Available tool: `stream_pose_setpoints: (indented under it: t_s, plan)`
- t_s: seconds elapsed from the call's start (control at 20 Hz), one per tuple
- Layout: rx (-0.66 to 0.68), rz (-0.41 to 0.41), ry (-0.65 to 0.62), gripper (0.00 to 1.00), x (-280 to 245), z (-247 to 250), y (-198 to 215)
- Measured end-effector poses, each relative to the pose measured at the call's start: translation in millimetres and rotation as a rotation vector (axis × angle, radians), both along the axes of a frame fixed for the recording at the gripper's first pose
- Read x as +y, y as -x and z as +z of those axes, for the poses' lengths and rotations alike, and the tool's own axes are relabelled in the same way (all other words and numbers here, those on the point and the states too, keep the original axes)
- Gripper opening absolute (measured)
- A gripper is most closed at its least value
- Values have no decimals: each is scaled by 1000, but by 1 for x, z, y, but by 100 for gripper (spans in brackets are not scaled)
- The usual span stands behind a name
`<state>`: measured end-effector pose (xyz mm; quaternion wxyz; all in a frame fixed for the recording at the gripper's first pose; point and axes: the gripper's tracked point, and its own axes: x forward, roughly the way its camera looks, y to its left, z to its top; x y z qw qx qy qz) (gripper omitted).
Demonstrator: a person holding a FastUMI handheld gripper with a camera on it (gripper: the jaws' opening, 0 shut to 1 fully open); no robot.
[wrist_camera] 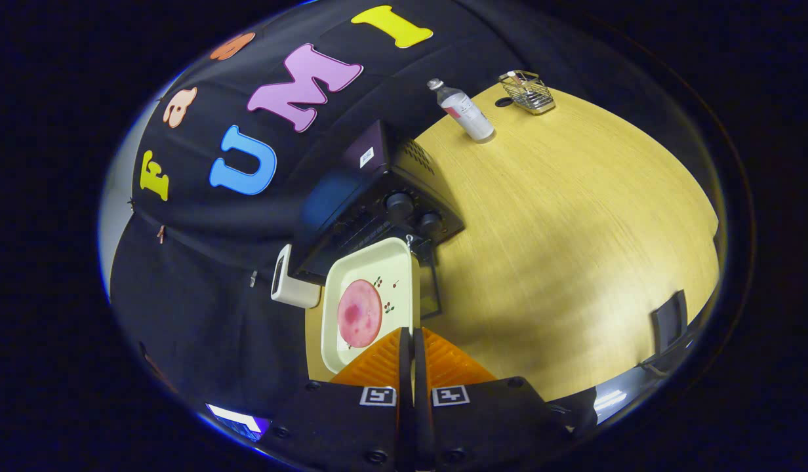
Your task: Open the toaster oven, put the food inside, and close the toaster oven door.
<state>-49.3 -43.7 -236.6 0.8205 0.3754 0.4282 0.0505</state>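
My gripper [408, 332] is shut on the near right rim of a cream tray [351, 269], and both fingers press the rim between them. A round pink slice of food [359, 313] lies on the tray, just left of the fingers. The tray is lifted off the table and its far end reaches the mouth of the black toaster oven [378, 196], which stands just beyond. The oven's glass door [431, 288] hangs open below the tray's right side. Two knobs [399, 205] sit on the oven's right panel.
A white box-shaped device [291, 283] stands left of the oven, close to the tray. Farther back on the wooden table [561, 216] stand a white bottle [466, 111] and a wire basket [527, 92]. A dark object [669, 321] sits at the table's near right edge.
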Motion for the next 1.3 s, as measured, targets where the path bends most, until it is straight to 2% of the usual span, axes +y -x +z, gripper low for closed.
stream_pose_setpoints:
  t_s: [0.25, 0.4, 0.9, 1.1, 1.3]
  plan:
    - [-18, -58, 28, 5, 53, -21, -38]
    - [-30, -122, 18, 5, 73, -32, -66]
    - [-107, -353, 1, 5, 94, -60, -156]
    - [-115, -411, -11, 5, 107, -69, -183]
    - [-113, -447, -4, 5, 107, -78, -193]
